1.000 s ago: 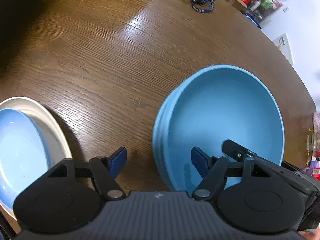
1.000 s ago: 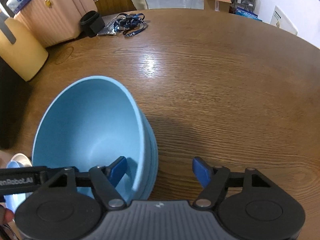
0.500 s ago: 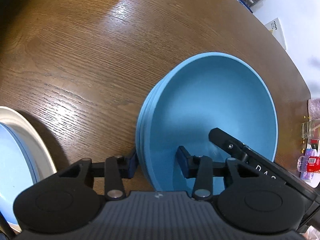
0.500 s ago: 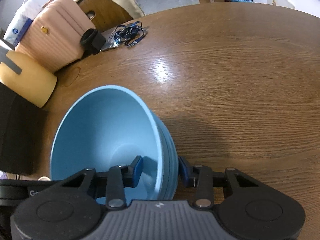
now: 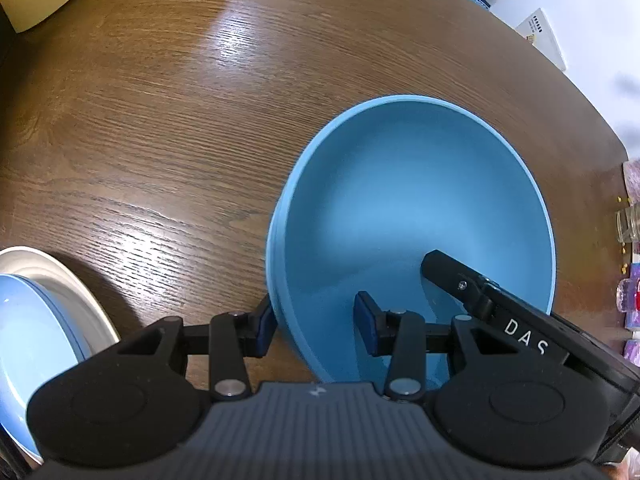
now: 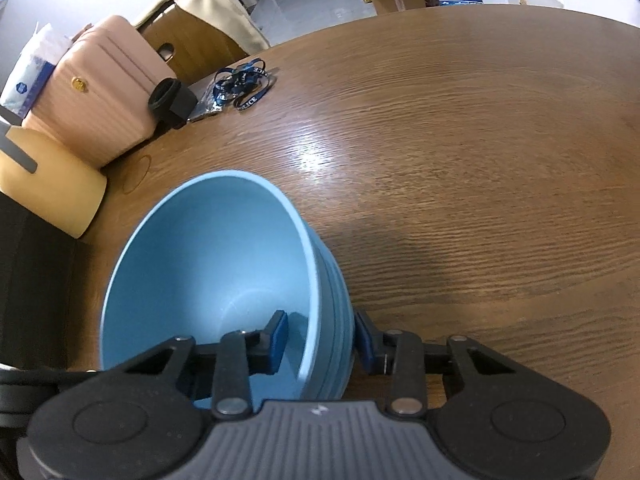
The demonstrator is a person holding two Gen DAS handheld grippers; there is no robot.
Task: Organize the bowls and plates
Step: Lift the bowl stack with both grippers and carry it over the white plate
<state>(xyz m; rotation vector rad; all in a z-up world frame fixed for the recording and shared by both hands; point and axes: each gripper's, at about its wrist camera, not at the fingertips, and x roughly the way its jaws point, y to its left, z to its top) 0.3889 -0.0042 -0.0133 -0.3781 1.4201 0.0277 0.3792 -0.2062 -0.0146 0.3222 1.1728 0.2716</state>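
Where oak grain gleams: both tools, left tool (image 5: 315,327) and right tool (image 6: 320,340), pinching smooth round blue bowls (image 5: 416,216).

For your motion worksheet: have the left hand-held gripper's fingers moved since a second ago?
Yes. The left hand-held gripper has narrowed from wide open, now straddling the blue bowl stack wall.

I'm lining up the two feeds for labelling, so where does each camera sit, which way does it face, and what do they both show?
Left wrist: on the left gripper, looking forward and down over the stacked blue bowls and wooden table; its own fingers straddle the stack's left wall, and the right gripper's arm enters at right.
Right wrist: on the right gripper, facing the table's far side and a pink case; its fingers straddle the right wall.
Shared: the bowls, the table, the blue lanyard.
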